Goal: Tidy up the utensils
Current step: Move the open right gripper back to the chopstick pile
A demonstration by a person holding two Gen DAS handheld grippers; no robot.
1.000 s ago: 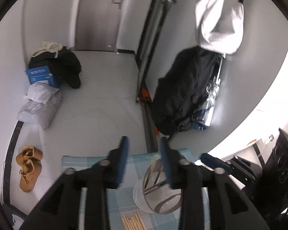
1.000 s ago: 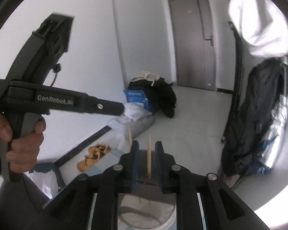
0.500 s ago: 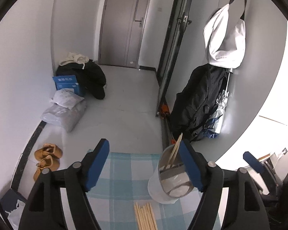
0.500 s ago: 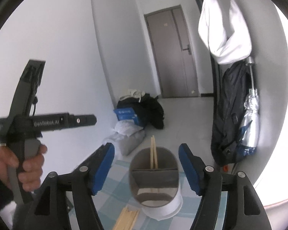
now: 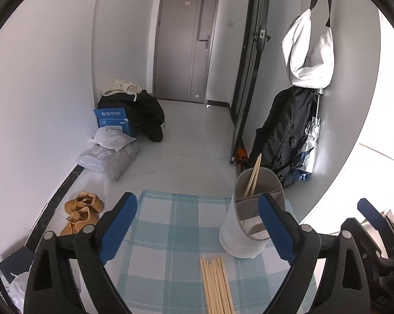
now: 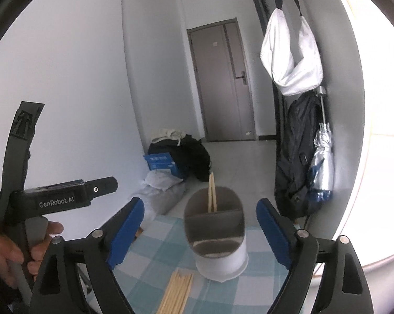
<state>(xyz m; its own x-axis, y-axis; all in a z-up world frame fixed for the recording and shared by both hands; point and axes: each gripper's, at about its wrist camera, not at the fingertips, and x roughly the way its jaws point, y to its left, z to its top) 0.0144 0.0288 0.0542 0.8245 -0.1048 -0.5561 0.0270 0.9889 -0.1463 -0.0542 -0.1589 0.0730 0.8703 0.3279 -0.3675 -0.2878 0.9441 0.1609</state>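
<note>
- The left gripper has its blue-padded jaws spread wide and still opening, with nothing between the pads; only the checked cloth shows in the gap.
- The right gripper is likewise released, its jaws opening; the utensil holder appears in the gap between the pads, but they do not touch it.
- The utensil holder is a white cup with grey dividers inside, standing upright on the blue-and-white checked cloth that covers the bench, toward its far right part in the left wrist view.
- Two wooden chopsticks stand in the holder's far compartment, leaning a little and poking above the rim.
- A bundle of loose chopsticks lies flat on the cloth, near side of the holder and just beside its base, apart from both grippers.
- In the right wrist view, a person's hand at the near left clasps the handle of the other gripper, whose black body reads "GenRobot.AI".
- Beyond the bench, a pair of tan shoes sits on the floor at the left, bags and a blue box are piled by the wall, and a white bag hangs on the right wall above a dark jacket.
</note>
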